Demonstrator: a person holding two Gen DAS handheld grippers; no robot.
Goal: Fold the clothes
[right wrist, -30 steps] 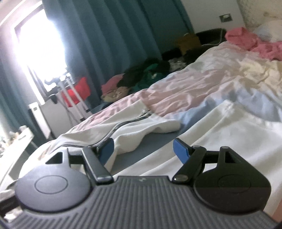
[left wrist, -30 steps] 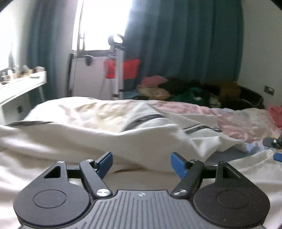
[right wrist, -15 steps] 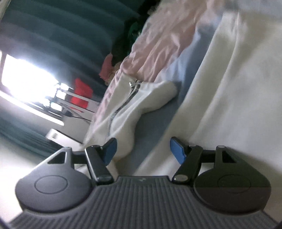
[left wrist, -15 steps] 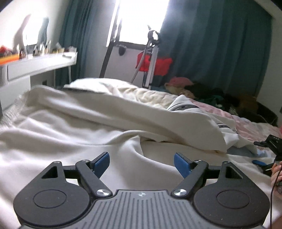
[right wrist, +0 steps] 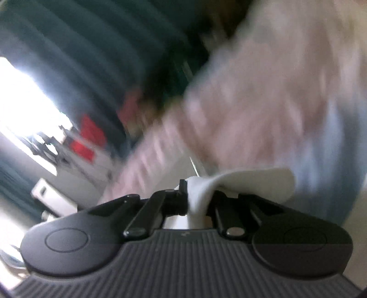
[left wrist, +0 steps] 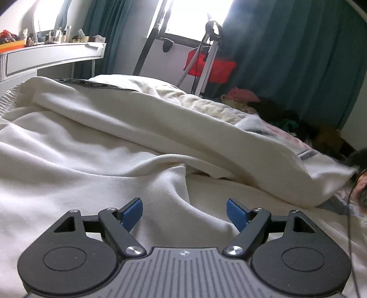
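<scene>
My right gripper (right wrist: pixel 197 194) is clenched on a fold of the cream sweatshirt (left wrist: pixel 96 142), which lies spread over the bed (left wrist: pixel 229 112); that view is blurred, so it may be a sleeve end. My left gripper (left wrist: pixel 183 212) hangs released above the fabric, nothing between its blue pads (left wrist: pixel 132 214).

Teal curtains (left wrist: pixel 286 57), bright window (left wrist: pixel 197 16), white desk (left wrist: pixel 52 57) left.

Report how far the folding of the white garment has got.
Done: nothing folded; the white garment lies rumpled across the bed. In hand: the right gripper has closed on a white cloth edge. Left: the left gripper hangs open over the fabric, gripping nothing; every fold remains.
</scene>
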